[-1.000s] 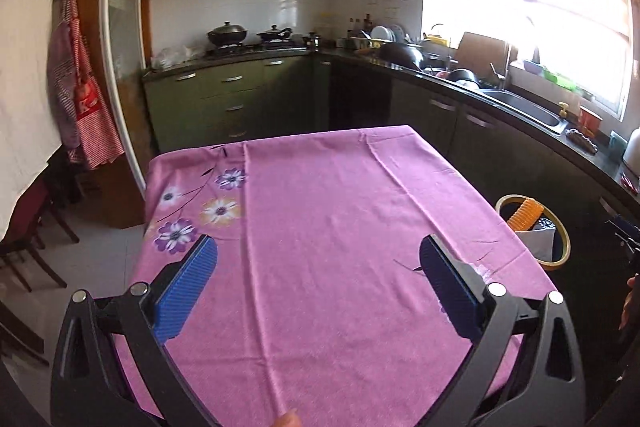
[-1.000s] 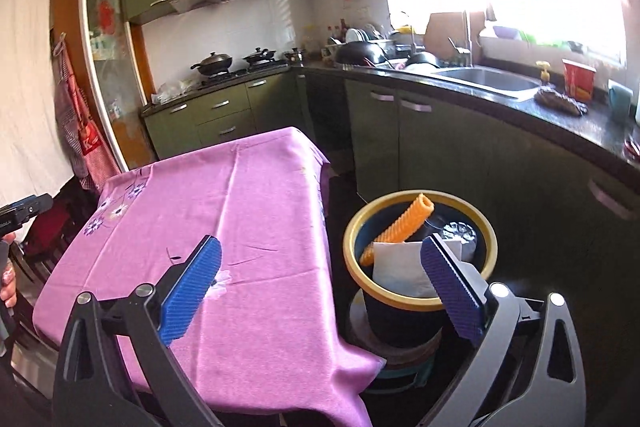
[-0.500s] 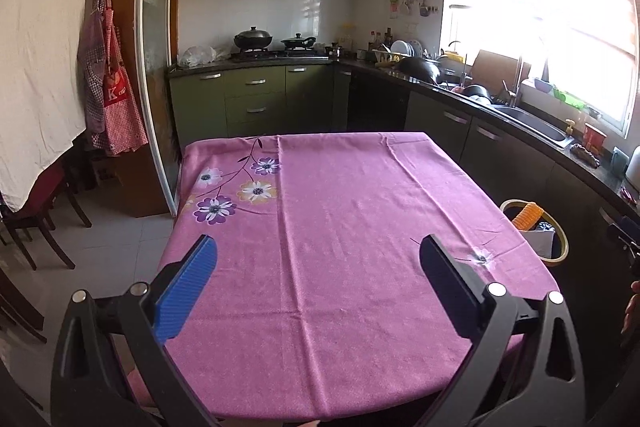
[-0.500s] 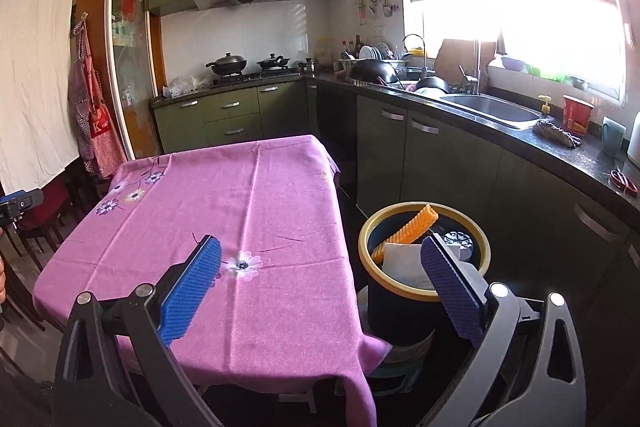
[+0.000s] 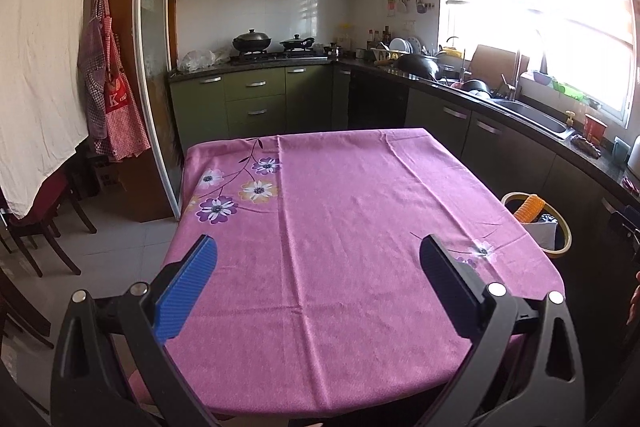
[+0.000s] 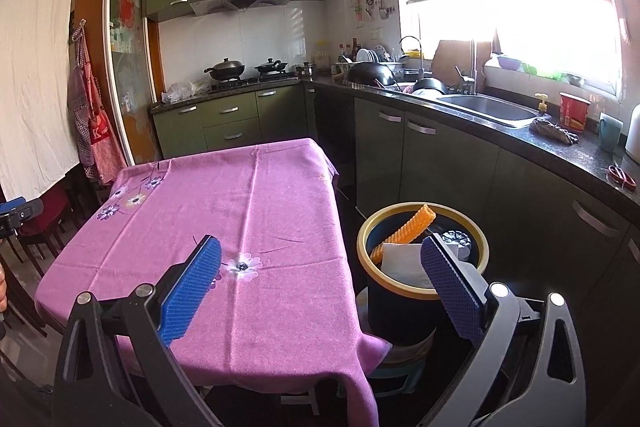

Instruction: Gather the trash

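Note:
A dark bin with a yellow rim (image 6: 420, 293) stands on the floor right of the table. Inside it lie an orange ridged piece (image 6: 408, 230), white paper (image 6: 402, 261) and a clear cup (image 6: 456, 239). The left wrist view catches the same bin (image 5: 562, 247) past the table's right edge. My left gripper (image 5: 318, 267) hangs open above the near part of the purple tablecloth (image 5: 352, 211), holding nothing. My right gripper (image 6: 320, 273) is open too, spanning the table's right corner and the bin, with nothing between its fingers.
The cloth-covered table (image 6: 256, 195) has a flower print (image 5: 244, 191). Green cabinets and a dark counter with a sink (image 6: 488, 109) run along the right and back. Pots sit on the stove (image 5: 276, 47). Wooden chairs (image 5: 44, 231) stand left; an apron (image 5: 112, 99) hangs there.
Both grippers have pulled back and up from the table and bin, so more of the room and the whole tablecloth show. Their jaws stay open as before.

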`<state>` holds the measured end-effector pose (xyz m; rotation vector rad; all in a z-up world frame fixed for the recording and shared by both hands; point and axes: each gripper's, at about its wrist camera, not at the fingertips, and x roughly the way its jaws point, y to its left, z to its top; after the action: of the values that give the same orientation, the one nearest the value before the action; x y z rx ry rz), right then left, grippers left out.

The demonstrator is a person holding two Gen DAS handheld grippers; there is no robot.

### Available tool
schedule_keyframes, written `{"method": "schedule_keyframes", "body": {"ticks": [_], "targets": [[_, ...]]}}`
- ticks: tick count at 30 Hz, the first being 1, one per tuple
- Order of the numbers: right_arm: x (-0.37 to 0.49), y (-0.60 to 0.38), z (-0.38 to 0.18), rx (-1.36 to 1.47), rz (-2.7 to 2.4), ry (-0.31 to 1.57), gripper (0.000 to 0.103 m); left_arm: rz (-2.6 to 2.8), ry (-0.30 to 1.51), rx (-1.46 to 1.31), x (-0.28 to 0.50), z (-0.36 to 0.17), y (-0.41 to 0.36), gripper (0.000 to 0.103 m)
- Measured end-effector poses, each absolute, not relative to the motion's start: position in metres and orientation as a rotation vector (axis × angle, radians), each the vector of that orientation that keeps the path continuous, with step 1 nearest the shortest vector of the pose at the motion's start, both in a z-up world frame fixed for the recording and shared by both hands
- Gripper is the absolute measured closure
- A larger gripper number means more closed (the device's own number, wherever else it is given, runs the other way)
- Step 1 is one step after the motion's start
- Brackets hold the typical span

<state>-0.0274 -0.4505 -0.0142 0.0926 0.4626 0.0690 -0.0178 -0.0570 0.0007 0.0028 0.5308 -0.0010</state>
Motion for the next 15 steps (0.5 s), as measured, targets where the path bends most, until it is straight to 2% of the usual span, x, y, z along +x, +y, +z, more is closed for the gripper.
{"method": "schedule_keyframes", "body": {"ticks": [15], "targets": [[-0.0263,-0.4539,-0.0135,0.097,0.071,0.46,0.005,-0.007,0.534,0.007,-0.0176,-0.0007,-0.0582,0.006]]}}
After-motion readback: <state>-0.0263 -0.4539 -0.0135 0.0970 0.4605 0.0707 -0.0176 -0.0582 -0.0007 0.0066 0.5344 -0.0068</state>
